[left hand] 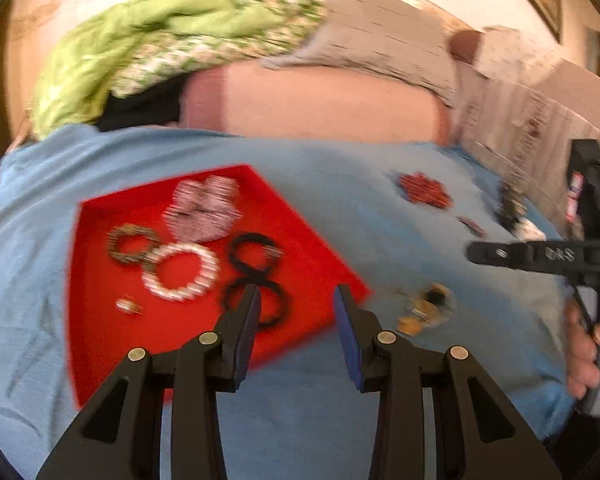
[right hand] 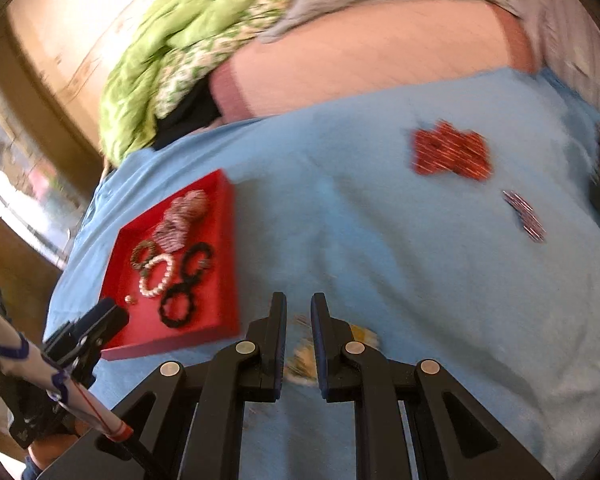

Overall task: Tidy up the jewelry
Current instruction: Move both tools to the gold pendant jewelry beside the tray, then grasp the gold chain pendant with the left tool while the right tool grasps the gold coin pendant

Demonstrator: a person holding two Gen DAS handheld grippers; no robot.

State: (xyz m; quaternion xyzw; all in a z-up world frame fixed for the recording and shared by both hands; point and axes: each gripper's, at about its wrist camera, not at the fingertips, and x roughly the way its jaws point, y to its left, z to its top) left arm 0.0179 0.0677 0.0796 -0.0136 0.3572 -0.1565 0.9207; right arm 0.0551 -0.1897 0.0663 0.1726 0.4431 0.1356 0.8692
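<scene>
A red tray (left hand: 100,320) lies on the blue cloth (left hand: 300,168) and holds a white pearl bracelet (left hand: 180,272), two black bracelets (left hand: 256,254), a bronze one (left hand: 132,244) and a pink-white beaded pile (left hand: 204,212). My left gripper (left hand: 299,296) hovers open over the tray's near right corner with nothing between its fingers. To the tray's right a gold piece (left hand: 424,308) lies on the cloth. My right gripper (right hand: 299,308) hangs over that gold piece (right hand: 300,356), its jaws a narrow gap apart and gripping nothing. A red beaded piece (right hand: 452,152) and a small striped piece (right hand: 524,214) lie farther back.
Behind the cloth are a pink cushion (left hand: 320,100), a green cloth heap (left hand: 140,32) and grey fabric (left hand: 380,36). A dark object (left hand: 512,208) sits at the cloth's right edge. A hand (left hand: 584,344) holds the right gripper's handle.
</scene>
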